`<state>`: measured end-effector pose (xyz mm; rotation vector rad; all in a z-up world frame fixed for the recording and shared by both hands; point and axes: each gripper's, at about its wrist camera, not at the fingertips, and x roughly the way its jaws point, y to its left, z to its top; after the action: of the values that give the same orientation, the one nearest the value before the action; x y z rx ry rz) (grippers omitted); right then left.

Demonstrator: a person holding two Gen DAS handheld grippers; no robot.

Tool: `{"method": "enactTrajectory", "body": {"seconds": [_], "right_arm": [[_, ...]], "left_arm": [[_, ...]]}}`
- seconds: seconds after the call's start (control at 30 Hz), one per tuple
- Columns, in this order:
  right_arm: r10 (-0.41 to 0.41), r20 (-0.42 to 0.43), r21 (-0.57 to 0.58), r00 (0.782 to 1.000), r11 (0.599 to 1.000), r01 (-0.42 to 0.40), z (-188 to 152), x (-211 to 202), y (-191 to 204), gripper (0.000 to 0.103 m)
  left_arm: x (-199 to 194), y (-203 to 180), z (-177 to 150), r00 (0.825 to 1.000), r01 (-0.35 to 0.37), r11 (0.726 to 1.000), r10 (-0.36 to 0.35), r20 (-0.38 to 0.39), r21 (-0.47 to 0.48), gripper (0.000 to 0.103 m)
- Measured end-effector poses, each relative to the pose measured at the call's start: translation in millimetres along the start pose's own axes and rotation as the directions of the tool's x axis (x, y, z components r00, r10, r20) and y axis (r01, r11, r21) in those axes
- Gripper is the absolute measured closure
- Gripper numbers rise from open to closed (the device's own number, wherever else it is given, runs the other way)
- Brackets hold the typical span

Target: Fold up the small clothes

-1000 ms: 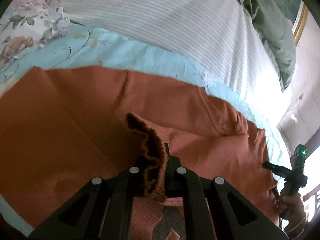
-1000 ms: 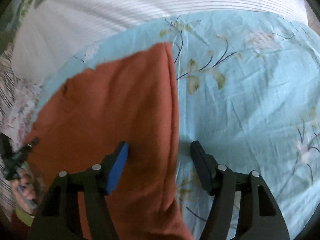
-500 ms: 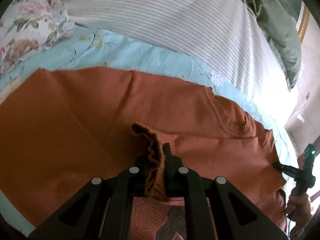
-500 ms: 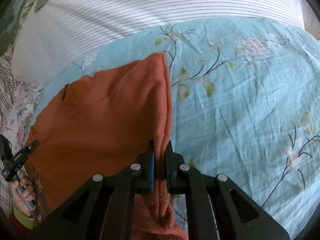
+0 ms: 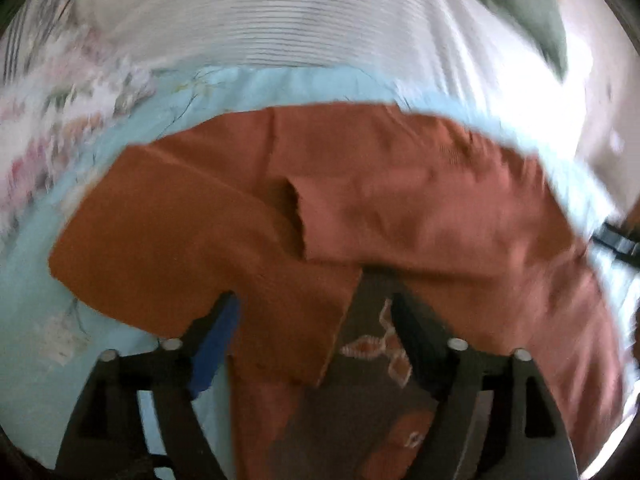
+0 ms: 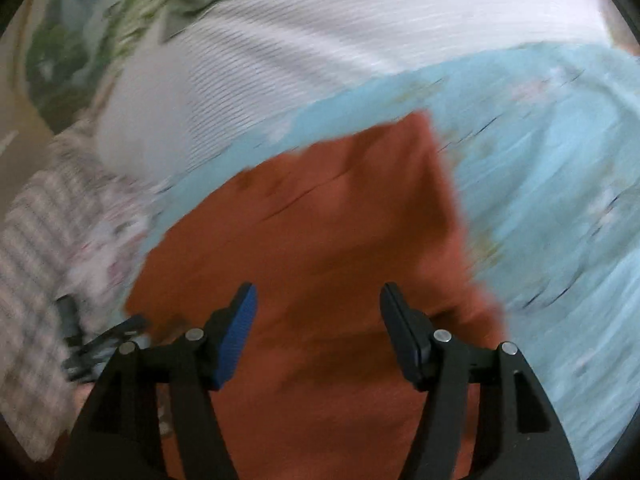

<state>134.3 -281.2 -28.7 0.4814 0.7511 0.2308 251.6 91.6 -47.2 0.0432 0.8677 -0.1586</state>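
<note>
A rust-orange knitted sweater [image 5: 420, 208] lies on the light blue floral bedsheet [image 5: 36, 344]. One folded flap [image 5: 192, 248] rests across its body, above a grey patterned panel [image 5: 384, 364]. My left gripper [image 5: 316, 316] hangs over the flap's lower edge, jaws opening; the cloth lies loose between the fingers and the pads do not press it. In the right wrist view the sweater [image 6: 340, 232] fills the centre. My right gripper [image 6: 318, 320] hovers above it, jaws opening, with nothing pinched. Both views are motion-blurred.
A white striped quilt [image 5: 300, 24] lies behind the sweater, with a green cloth [image 5: 532, 4] at the far right. Floral and checked bedding [image 6: 44, 240] sits at the left of the right wrist view. The other gripper [image 6: 100, 344] shows at the lower left there.
Both grippers let go: the left released the ribbed sweater edge, the right released the side fold it had just pinched. Both pulled back, and the flap now lies flat.
</note>
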Motion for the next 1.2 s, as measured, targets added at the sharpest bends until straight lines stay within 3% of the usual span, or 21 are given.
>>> {"method": "enactTrajectory", "body": {"seconds": [0.1,0.17,0.23,0.27,0.33,0.47,0.57,0.7,0.73,0.83,1.0,1.13,1.2], "right_arm": [[0.055,-0.089,-0.027,0.995,0.998,-0.058,-23.3,18.6,27.8,0.038],[0.068,-0.117,-0.045,0.991,0.996,-0.073,-33.5,24.4,38.5,0.038],[0.079,-0.129,-0.052,0.989,0.995,-0.086,-42.1,24.1,44.0,0.038],[0.080,-0.131,-0.057,0.988,0.995,-0.088,-45.7,25.6,46.3,0.038],[0.081,-0.135,-0.062,0.988,0.994,-0.090,-48.1,29.5,47.2,0.038],[0.093,-0.136,-0.049,0.986,0.994,-0.101,-51.0,31.2,44.4,0.038],[0.108,-0.118,-0.036,0.987,0.993,-0.113,-47.4,29.2,44.2,0.038],[0.109,-0.065,-0.016,0.992,0.994,-0.110,-38.3,17.5,35.4,0.038],[0.106,-0.050,-0.011,0.993,0.994,-0.106,-36.4,13.3,32.5,0.038],[0.088,0.001,0.012,0.996,0.996,-0.088,-28.7,-1.4,20.4,0.038],[0.058,0.032,0.050,0.998,0.997,-0.059,-19.7,-14.1,-1.2,0.038],[0.055,0.018,0.066,0.998,0.996,-0.056,-17.2,-9.5,-10.6,0.038],[0.061,0.008,0.075,0.998,0.995,-0.061,-16.2,-3.7,-11.5,0.038]], "left_arm": [[17.7,-16.0,-4.3,0.992,-0.115,0.989,0.119,-0.042,0.090,0.025],[28.8,-12.6,-4.4,0.985,-0.154,0.984,0.160,-0.063,0.085,0.054],[27.0,6.5,1.1,0.994,-0.089,0.996,0.088,-0.071,-0.022,0.091],[20.4,18.2,1.3,0.998,-0.043,0.996,0.038,-0.055,-0.081,0.095],[-3.5,34.3,4.1,1.000,0.015,0.988,-0.012,0.017,-0.155,0.095],[-46.4,41.8,12.8,0.991,0.087,0.976,-0.064,0.119,-0.199,0.096],[-70.6,32.6,35.8,0.974,0.171,0.961,-0.132,0.183,-0.216,0.096],[-78.6,-11.0,71.2,0.934,0.317,0.932,-0.274,0.231,-0.178,0.096],[-73.4,-31.4,81.7,0.921,0.355,0.922,-0.317,0.228,-0.155,0.096],[-52.7,-83.1,99.4,0.908,0.391,0.917,-0.370,0.195,-0.084,0.096],[21.7,-157.7,102.5,0.915,0.402,0.914,-0.399,0.054,-0.049,0.096],[68.6,-177.0,92.3,0.935,0.352,0.936,-0.353,-0.038,-0.027,0.093],[76.0,-173.4,82.5,0.935,0.347,0.938,-0.348,-0.074,-0.022,0.084]]}}
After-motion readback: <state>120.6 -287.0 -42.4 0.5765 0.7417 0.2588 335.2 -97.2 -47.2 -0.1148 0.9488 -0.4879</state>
